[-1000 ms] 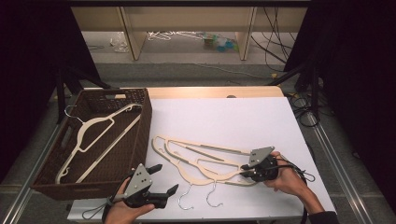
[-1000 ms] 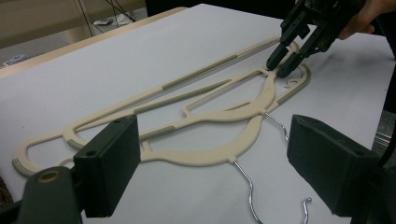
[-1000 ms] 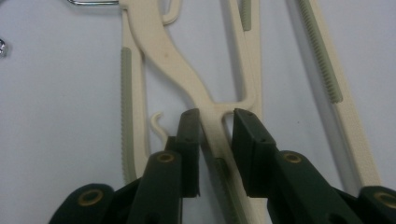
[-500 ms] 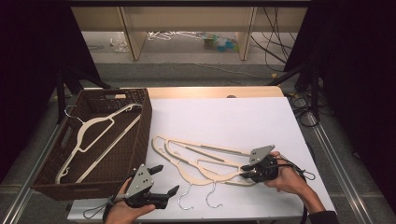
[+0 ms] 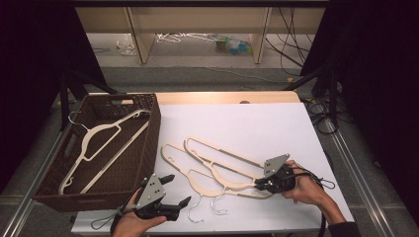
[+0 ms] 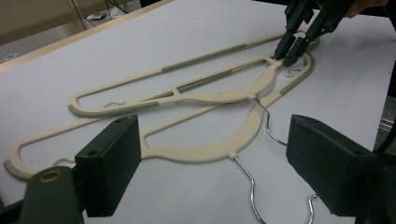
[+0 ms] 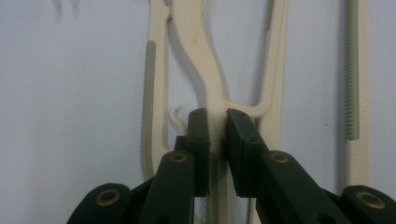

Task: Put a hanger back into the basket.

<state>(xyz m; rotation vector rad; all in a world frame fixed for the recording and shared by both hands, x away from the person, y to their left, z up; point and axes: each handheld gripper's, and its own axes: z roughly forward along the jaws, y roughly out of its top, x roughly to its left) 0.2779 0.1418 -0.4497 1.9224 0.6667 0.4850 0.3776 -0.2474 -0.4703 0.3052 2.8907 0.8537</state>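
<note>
Your right claw [image 7: 216, 140] is clenched on the end of a cream plastic hanger [image 5: 217, 170], flat-limbed, with ribbed grey grip strips and a bent wire hook. It lies overlapped with a second hanger [image 5: 195, 170] of the same make on the white counter [image 5: 237, 123], near its front edge. Your left claw [image 5: 174, 188] is released, jaws wide, just beside the hooks. A dark woven basket [image 5: 148, 143] at the left holds a third hanger [image 5: 106, 143]. The room behind is dim, with cables on the floor.

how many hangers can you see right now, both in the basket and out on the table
3. One hanger lies in the wicker basket at. Two overlap on the white table: the nearer one and the farther one, which the right tool grips.
</note>
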